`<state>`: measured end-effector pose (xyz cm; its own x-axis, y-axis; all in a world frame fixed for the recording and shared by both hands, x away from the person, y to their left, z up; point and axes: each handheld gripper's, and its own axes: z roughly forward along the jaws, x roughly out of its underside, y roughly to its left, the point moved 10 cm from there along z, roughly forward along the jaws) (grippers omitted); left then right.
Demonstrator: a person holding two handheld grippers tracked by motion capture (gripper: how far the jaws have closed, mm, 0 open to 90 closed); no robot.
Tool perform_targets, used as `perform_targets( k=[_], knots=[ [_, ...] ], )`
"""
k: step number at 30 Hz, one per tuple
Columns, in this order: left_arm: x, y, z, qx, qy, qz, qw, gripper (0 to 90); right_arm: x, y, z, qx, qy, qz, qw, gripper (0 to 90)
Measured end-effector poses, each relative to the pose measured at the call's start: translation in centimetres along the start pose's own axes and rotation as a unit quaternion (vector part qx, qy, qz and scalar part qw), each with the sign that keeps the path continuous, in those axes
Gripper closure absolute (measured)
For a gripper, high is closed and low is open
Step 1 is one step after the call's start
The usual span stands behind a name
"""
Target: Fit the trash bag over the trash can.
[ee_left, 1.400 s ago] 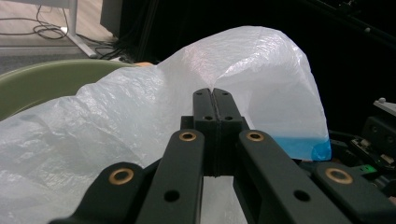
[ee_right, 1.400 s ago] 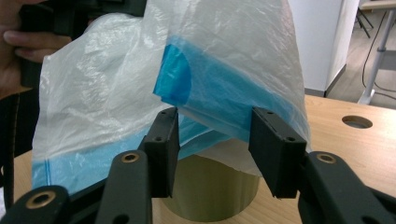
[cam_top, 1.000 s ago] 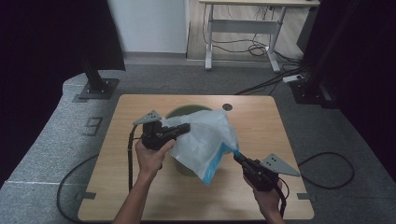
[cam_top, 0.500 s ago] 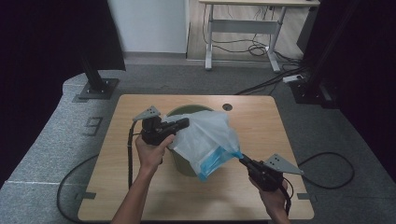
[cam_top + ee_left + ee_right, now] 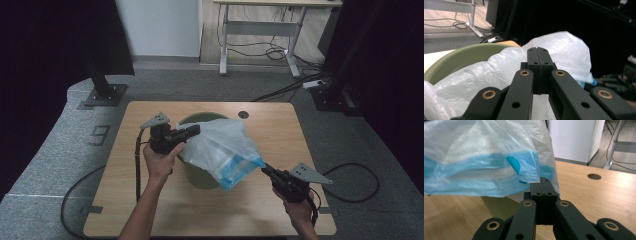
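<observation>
Bag (image 5: 222,150) stretched over bin (image 5: 197,172) between grippers. Left gripper (image 5: 192,131) fingers clamped on bag's near-bin edge; right gripper (image 5: 264,169) fingers pinching blue corner.

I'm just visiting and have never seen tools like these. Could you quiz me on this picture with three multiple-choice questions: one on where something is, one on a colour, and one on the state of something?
1. Where is the plastic bag?
A. draped over the bin on the table
B. flat on the floor
C. hanging from the far desk

2. What colour is the bin?
A. red
B. olive green
C. black

3. How do the jaws of the right gripper stand?
A. wide open above the bag
B. shut on the bag's blue edge
C. shut on the bin's rim

Answers:
1. A: in the high view the bag lies over the bin's mouth on the table.
2. B: its green wall shows under the bag.
3. B: the right gripper view shows the jaws pressed together on the blue edge; the left gripper is likewise shut on the bag.
</observation>
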<state>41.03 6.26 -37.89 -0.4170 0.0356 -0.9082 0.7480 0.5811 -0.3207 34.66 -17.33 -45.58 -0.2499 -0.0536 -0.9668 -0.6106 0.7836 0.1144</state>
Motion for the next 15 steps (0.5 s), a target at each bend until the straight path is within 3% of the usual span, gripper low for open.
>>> perform_targets(
  k=[1, 3, 5, 8, 10, 15],
  knots=[
    [0.0, -0.4, -0.1, 0.003, 0.005, 0.013, 0.9999, 89.2, -0.2, 0.1, -0.1, -0.002, -0.002, -0.002, 1.0000, 88.6],
    [-0.2, -1.3, -0.1, 0.002, 0.009, 0.040, 0.9992, 74.4, -0.6, 0.3, -0.3, -0.011, -0.006, 0.002, 0.9999, 88.6],
    [-0.5, -2.2, 0.0, -0.022, 0.019, 0.079, 0.9965, 61.4, -1.1, 0.6, -0.4, -0.013, -0.007, -0.005, 0.9999, 88.6],
    [-0.9, -3.5, 0.3, -0.023, 0.033, 0.108, 0.9934, 49.0, -1.6, 0.8, -0.4, -0.012, -0.007, -0.012, 0.9998, 88.6],
    [-0.9, -4.5, 0.8, -0.027, 0.051, 0.134, 0.9893, 40.7, -1.8, 0.9, -0.4, -0.014, -0.005, -0.012, 0.9998, 88.6],
    [0.0, -5.1, 2.1, -0.026, 0.091, 0.153, 0.9836, 28.6, -2.2, 1.3, -0.5, -0.026, -0.005, -0.006, 0.9996, 88.6]
  ],
)
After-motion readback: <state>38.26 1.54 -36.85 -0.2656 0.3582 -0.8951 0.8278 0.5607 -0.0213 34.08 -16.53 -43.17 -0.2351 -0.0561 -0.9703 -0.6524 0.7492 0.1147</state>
